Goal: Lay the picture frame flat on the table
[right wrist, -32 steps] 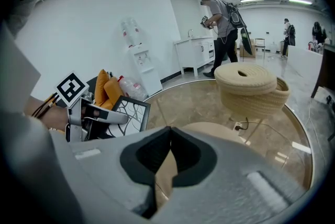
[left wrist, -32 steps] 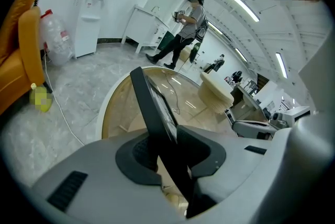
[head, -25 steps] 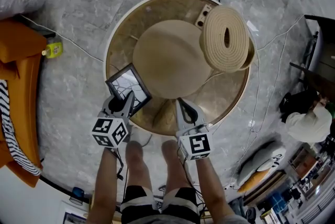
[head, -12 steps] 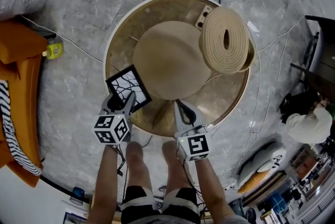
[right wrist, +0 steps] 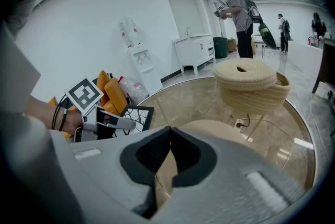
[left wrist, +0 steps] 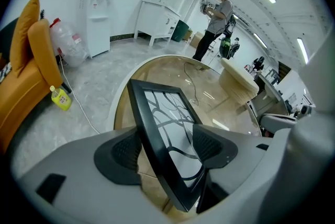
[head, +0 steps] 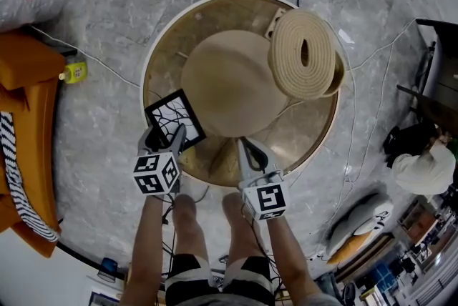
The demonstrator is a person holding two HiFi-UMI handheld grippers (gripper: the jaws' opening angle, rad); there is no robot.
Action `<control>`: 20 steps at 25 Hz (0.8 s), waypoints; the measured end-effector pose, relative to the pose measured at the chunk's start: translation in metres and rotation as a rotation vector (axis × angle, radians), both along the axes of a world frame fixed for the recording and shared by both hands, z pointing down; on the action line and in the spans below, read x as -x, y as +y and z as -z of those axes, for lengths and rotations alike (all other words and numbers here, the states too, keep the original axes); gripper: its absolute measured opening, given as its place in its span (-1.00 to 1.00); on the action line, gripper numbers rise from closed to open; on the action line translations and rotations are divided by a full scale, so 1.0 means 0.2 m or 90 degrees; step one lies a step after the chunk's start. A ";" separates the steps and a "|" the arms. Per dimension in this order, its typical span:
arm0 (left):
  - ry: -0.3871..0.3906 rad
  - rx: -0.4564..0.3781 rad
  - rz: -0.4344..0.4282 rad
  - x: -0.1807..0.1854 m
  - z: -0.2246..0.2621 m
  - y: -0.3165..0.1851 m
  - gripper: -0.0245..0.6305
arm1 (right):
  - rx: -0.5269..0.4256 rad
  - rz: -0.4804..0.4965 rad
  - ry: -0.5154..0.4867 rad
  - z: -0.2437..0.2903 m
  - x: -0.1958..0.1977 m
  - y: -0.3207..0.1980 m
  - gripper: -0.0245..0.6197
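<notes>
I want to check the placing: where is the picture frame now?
In the head view, the picture frame is at the near left edge of the round table, between the left gripper's opening jaws.

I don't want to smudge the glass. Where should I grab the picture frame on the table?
Probably the near corner of the picture frame, on its black border, coming from the table edge nearest the person. That corner points at the left gripper, whose opening jaws straddle it, and the thin border fits between them.
</notes>
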State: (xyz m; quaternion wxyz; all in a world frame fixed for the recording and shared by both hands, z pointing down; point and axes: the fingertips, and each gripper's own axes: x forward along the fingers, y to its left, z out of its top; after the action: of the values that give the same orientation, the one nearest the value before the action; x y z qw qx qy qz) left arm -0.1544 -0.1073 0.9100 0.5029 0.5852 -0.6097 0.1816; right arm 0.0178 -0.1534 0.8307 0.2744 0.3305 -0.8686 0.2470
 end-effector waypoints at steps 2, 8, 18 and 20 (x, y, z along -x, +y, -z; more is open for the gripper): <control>-0.015 0.009 0.004 0.01 0.00 0.01 0.02 | 0.003 -0.003 -0.001 0.01 -0.01 0.01 -0.92; -0.039 0.023 0.010 0.07 0.02 0.08 0.03 | -0.002 -0.005 -0.005 0.04 -0.03 0.05 -0.92; -0.045 0.008 -0.017 0.01 0.13 0.12 0.03 | -0.018 -0.021 -0.020 0.16 -0.04 0.09 -0.92; -0.054 0.005 -0.031 -0.01 0.18 0.13 0.03 | -0.029 -0.020 -0.023 0.21 -0.04 0.09 -0.92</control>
State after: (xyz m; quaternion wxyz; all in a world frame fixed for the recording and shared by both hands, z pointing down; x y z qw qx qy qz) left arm -0.1530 -0.0806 0.8748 0.4744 0.5895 -0.6153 0.2208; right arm 0.0263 -0.1350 0.7885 0.2474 0.3456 -0.8736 0.2369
